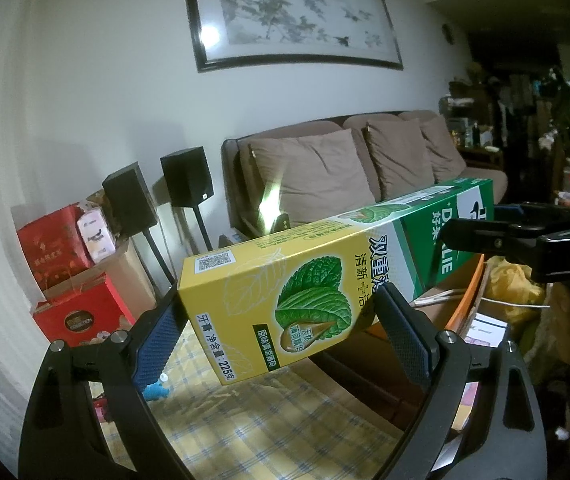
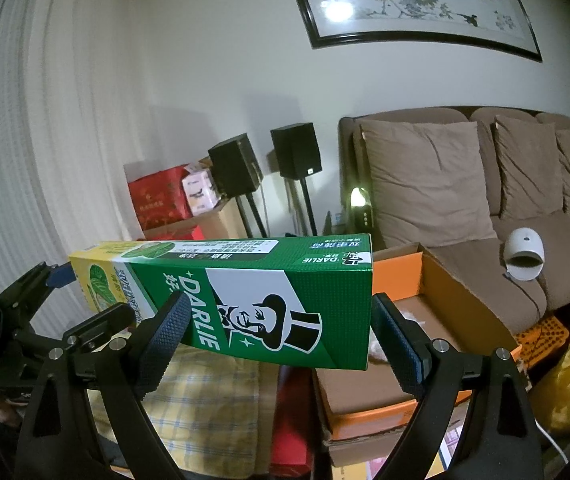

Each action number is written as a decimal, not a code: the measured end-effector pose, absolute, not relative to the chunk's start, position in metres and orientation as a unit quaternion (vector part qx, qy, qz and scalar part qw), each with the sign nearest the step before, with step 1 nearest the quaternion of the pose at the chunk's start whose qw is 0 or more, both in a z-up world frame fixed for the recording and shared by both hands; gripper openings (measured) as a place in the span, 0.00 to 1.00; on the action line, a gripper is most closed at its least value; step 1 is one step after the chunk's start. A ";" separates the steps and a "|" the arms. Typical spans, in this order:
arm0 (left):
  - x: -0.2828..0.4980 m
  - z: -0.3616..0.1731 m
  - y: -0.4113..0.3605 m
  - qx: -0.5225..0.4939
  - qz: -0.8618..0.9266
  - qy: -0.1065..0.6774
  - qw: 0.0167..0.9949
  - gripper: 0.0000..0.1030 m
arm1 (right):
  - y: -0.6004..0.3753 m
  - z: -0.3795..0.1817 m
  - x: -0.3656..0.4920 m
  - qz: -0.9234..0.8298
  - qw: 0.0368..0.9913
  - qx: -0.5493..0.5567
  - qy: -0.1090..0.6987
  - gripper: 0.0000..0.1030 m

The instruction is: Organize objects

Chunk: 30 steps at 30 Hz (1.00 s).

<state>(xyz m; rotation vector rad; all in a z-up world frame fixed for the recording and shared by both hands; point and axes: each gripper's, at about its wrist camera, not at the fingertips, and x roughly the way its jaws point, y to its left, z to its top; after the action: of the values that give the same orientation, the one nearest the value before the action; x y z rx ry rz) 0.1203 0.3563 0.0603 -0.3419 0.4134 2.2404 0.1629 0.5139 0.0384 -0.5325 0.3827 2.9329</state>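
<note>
We hold one long toothpaste carton (image 1: 317,280) in the air between both tools, above a yellow checked cloth (image 1: 265,412) and beside an open orange cardboard box (image 2: 445,280). The left gripper (image 1: 281,340) stands spread wide with its blue pads against the two side faces of the yellow end. The right gripper (image 2: 281,332) stands equally wide with its pads against the sides of the green end. Each tool therefore pinches the carton across its width, one at each end.

We judge the carton to be light for its size, with thin card walls that are stiff along the edges and soft at mid-panel. The printed surface looks glossy and may slip under the textured pads.

We recommend gripping near the end flaps, where the folded card resists crushing, and keeping pad pressure moderate. If only one tool carries it, we expect the long free end to droop, so a hold nearer the middle is preferable.
</note>
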 end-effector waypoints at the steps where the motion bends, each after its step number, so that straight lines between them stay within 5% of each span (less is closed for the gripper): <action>1: 0.121 0.061 0.357 -0.135 0.888 0.165 0.407 0.89 | 0.515 0.039 0.163 0.974 0.068 -0.177 0.128 0.89; 30: 0.127 0.065 0.375 -0.128 0.879 0.178 0.423 0.89 | 0.534 0.043 0.169 0.972 0.082 -0.172 0.136 0.89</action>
<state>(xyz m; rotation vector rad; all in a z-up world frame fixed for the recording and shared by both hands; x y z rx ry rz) 0.1271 0.3747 0.0646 -0.3203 0.4467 2.2001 0.1688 0.5341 0.0425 -0.5144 0.4069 2.9046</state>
